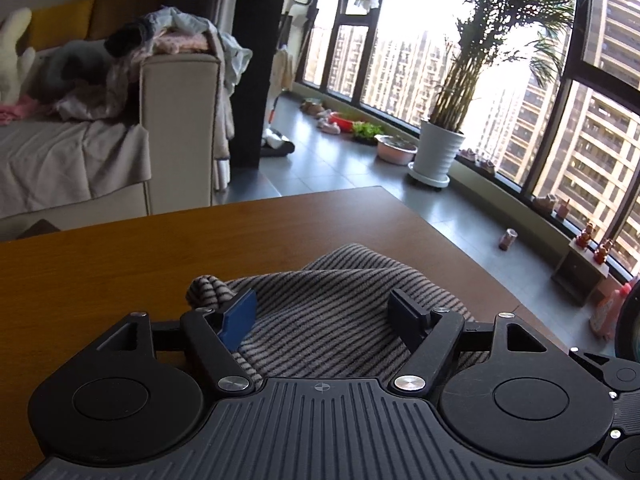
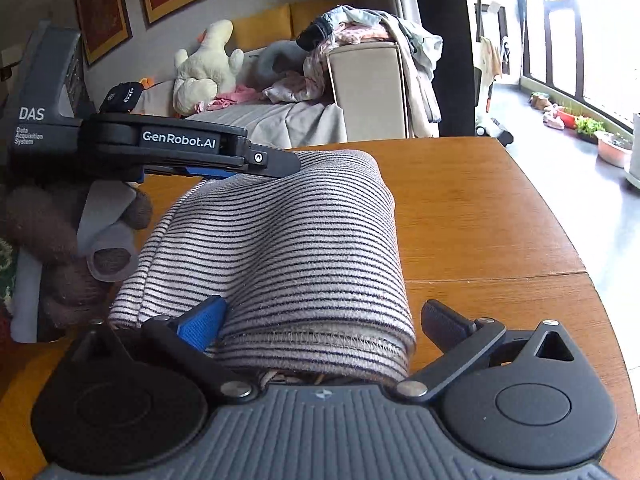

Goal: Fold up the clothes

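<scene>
Striped garment (image 2: 304, 248) sits folded into a thick bundle on the wooden desk (image 2: 500, 216), grey-pink with thin dark stripes, stitched hem edge facing my right wrist cam. My right tongs (image 2: 324, 326) are spread wide, blue pad on one side and black pad on the other, straddling the near end of the bundle; blue finger (image 2: 200, 326) touches the cloth edge, black finger stands clear of it, nothing clamped. My left tongs (image 1: 326, 314) are also open, fingers apart over the same striped cloth, with a small rolled lump of fabric (image 1: 210, 290) just beside the blue pad. In the right view the left unit comes in side-on from the far left over the bundle's far end, its tip against the top fold; from that angle I can't tell if it pinches cloth, but the left cam shows a clear gap between pads. A hand in a brown knit glove (image 2: 52, 248) holds that unit. Behind the desk: sofa (image 2: 360, 92) piled with clothes and a cream plush toy (image 2: 208, 72). Potted palm (image 1: 444, 136) by the windows.
</scene>
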Available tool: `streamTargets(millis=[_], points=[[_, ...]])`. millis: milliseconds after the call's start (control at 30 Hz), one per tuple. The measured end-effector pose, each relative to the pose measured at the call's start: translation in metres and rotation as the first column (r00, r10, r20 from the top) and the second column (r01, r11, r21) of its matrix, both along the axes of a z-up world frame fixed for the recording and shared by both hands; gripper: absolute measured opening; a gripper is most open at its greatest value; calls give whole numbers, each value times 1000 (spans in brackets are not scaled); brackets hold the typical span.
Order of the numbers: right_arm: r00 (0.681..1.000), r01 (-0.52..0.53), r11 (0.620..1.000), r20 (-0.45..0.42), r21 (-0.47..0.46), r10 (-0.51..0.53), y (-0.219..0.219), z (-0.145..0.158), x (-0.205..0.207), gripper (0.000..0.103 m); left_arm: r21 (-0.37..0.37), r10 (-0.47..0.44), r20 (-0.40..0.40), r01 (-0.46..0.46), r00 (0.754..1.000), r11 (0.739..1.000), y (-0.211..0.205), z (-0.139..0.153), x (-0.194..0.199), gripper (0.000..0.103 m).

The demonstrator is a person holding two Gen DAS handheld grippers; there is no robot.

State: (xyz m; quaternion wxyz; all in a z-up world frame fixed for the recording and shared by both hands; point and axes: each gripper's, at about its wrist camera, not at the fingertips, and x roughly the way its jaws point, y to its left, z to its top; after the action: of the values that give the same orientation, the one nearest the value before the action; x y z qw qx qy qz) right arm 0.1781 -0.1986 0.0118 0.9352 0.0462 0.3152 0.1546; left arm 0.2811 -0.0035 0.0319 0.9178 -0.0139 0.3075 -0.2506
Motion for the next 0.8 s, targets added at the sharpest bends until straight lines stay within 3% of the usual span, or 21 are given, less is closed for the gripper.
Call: streamTargets(millis=[133,233,300,333,367,500,633,733,800], points=[[1000,-21,998,-5,64,21,-14,6,0,103,-13,-4,-19,3,1000,1000,7,9,-17,89],[999,-37,992,43,121,32,-31,30,4,99,1,-18,-28,18,999,1000,10,7,-23,88],[995,-38,990,95,137,25,-40,51,10,74,12,-28,-33,28,999,1000,13,5,-26,87],[994,-31,990,111,135,16,-42,60,16,51,15,-30,-36,31,999,999,14,4,-26,86],[992,-24,991,124,129,7,-43,69,23,40,15,-31,-41,32,999,999,15,3,-26,86],[987,-44,997,155,63,34,-30,83,56,39,11,-36,-59,37,998,999,19,-3,-24,85],[997,-75,997,18,-9,75,-8,57,101,39,-16,-40,-101,38,994,999,24,-12,-20,85],[999,-50,997,-15,-58,49,-1,28,111,56,-21,-40,-112,37,993,999,26,-16,-19,85],[999,-28,999,-20,-23,28,-6,29,107,58,-24,-42,-118,40,992,999,26,-17,-18,85]])
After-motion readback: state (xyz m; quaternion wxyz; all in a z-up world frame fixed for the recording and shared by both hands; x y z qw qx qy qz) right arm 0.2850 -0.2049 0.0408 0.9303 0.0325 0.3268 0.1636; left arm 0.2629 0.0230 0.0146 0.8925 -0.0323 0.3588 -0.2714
